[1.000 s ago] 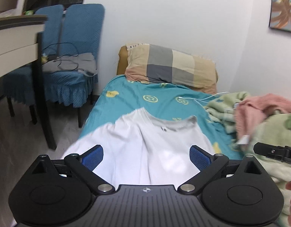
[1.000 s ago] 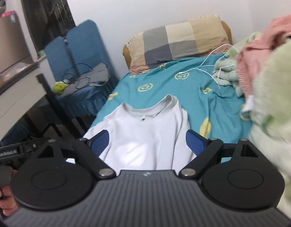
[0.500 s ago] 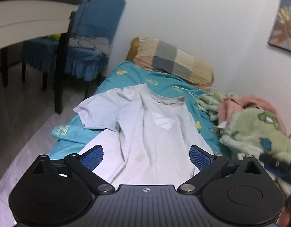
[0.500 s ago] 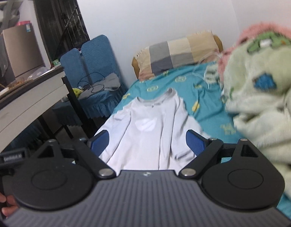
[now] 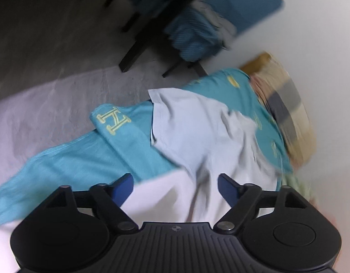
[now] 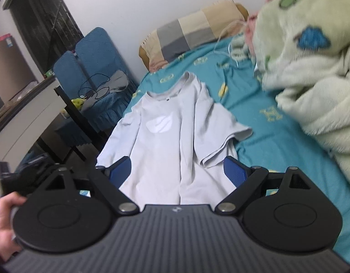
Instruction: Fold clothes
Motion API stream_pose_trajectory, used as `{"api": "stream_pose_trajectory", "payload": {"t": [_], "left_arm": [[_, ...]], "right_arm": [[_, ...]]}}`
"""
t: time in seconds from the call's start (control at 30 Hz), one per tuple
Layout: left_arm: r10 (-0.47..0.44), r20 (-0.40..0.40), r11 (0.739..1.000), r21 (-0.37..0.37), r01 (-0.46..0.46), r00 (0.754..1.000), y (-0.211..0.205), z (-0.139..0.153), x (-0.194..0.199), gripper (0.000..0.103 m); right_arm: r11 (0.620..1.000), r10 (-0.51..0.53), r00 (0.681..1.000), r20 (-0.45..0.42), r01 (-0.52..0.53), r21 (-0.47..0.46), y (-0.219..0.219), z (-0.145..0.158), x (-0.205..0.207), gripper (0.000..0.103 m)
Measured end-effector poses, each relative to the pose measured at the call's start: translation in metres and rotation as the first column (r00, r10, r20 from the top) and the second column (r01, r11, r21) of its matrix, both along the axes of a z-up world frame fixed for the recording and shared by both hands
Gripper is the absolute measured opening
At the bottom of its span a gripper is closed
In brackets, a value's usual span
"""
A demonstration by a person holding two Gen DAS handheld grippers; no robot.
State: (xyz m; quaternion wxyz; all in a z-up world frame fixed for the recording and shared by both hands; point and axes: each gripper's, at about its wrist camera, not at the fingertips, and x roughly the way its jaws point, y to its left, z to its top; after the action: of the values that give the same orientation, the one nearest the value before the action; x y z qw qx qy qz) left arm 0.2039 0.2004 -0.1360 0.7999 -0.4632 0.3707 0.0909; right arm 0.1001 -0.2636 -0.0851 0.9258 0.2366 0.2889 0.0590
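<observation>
A plain white wall [image 6: 129,6] backs the bed, whose teal sheet [image 6: 277,141] carries yellow motifs. A checked pillow [image 6: 188,34] lies at 12 o'clock. Two blue chairs [image 6: 95,52] stand at 10 o'clock beside a dark window [image 6: 45,22]; grey floor [image 5: 49,45] shows below.

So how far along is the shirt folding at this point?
Barely started. Done: the white T-shirt is laid out front up on the teal bedsheet, collar toward the pillow; one sleeve is turned in, but no clear fold is made. In hand: nothing; the left gripper and right gripper are both open over its lower part. Left: every fold.
</observation>
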Motion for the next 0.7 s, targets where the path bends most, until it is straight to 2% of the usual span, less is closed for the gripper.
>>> {"api": "stream_pose_trajectory", "payload": {"t": [0.07, 0.17, 0.27, 0.33, 0.4, 0.43, 0.47, 0.57, 0.7], "left_arm": [[-0.002, -0.001, 0.999, -0.048, 0.002, 1.000, 0.003, -0.017, 0.019, 0.074], [-0.030, -0.010, 0.997, -0.078, 0.029, 1.000, -0.002, -0.042, 0.039, 0.071], [-0.050, 0.037, 0.999, -0.002, 0.050, 0.998, -0.012, -0.044, 0.054, 0.064], [-0.061, 0.037, 0.998, 0.017, 0.060, 0.997, -0.013, -0.046, 0.066, 0.050], [-0.056, 0.033, 0.998, 0.019, 0.056, 0.998, -0.011, -0.051, 0.074, 0.026], [-0.040, 0.029, 0.999, 0.007, 0.039, 0.999, -0.008, -0.055, 0.077, 0.019], [-0.022, 0.026, 1.000, -0.007, 0.022, 0.999, -0.004, -0.059, 0.079, 0.008], [-0.022, 0.019, 1.000, -0.017, 0.022, 1.000, 0.005, -0.061, 0.088, 0.003], [-0.017, 0.024, 0.997, 0.081, 0.015, 1.000, 0.023, -0.040, 0.099, 0.003]], "right_arm": [[1.000, -0.001, 1.000, -0.012, 0.002, 0.019, -0.002, -0.006, 0.007, 0.089], [1.000, -0.007, 0.999, -0.037, 0.008, 0.024, -0.004, -0.017, 0.021, 0.089], [0.999, -0.006, 0.997, -0.077, 0.010, 0.040, -0.006, -0.031, 0.039, 0.089], [0.999, 0.000, 0.995, -0.097, 0.006, 0.054, -0.006, -0.039, 0.049, 0.089], [0.998, 0.007, 0.993, -0.115, 0.001, 0.064, -0.006, -0.046, 0.058, 0.089], [0.998, 0.011, 0.992, -0.123, -0.003, 0.064, -0.005, -0.050, 0.062, 0.089], [0.998, 0.016, 0.992, -0.128, -0.009, 0.058, -0.003, -0.052, 0.065, 0.089], [0.999, 0.024, 0.989, -0.145, -0.016, 0.051, -0.002, -0.058, 0.066, 0.089], [0.998, 0.012, 0.989, -0.149, -0.001, 0.070, -0.006, -0.060, 0.064, 0.089]]}}
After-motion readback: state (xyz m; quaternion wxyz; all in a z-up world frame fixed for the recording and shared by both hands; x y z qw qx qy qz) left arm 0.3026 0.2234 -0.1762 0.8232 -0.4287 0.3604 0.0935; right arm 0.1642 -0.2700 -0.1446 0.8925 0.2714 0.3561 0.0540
